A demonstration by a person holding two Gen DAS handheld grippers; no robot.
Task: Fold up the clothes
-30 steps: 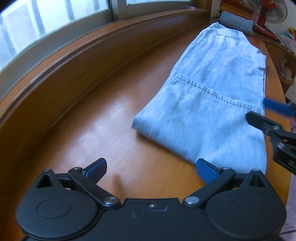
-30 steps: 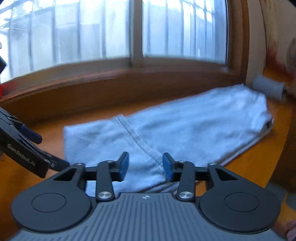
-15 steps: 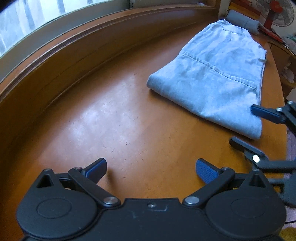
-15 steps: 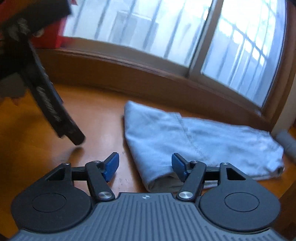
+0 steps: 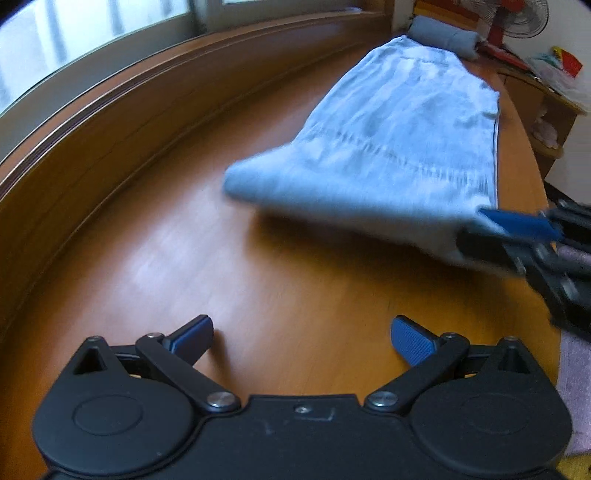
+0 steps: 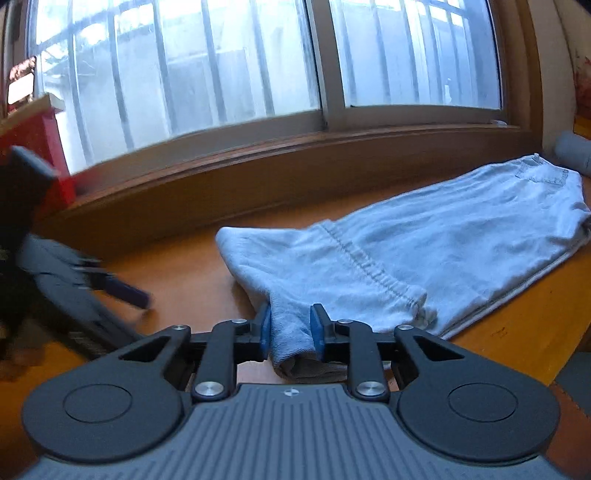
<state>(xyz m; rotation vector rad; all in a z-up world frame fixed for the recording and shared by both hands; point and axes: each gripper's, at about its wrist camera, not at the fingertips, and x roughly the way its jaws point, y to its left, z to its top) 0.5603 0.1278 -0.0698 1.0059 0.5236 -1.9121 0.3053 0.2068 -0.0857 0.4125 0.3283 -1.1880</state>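
Observation:
Light blue folded jeans point(image 5: 399, 147) lie along the wooden table point(image 5: 184, 240), also seen in the right wrist view point(image 6: 443, 251). My right gripper point(image 6: 290, 332) is shut on the jeans' near corner and lifts that edge a little; it shows at the right of the left wrist view point(image 5: 491, 229). My left gripper point(image 5: 303, 336) is open and empty above bare wood, short of the jeans' near edge. It appears blurred at the left of the right wrist view point(image 6: 122, 291).
A raised wooden sill point(image 5: 110, 122) and window point(image 6: 258, 66) run along the table's far side. A rolled grey garment point(image 5: 443, 35) lies past the jeans' far end. A red box point(image 6: 44, 158) stands at the left. A fan point(image 5: 524, 18) stands behind.
My right gripper closed on the jeans' near corner and raised it. My left gripper moved closer to the jeans, still open.

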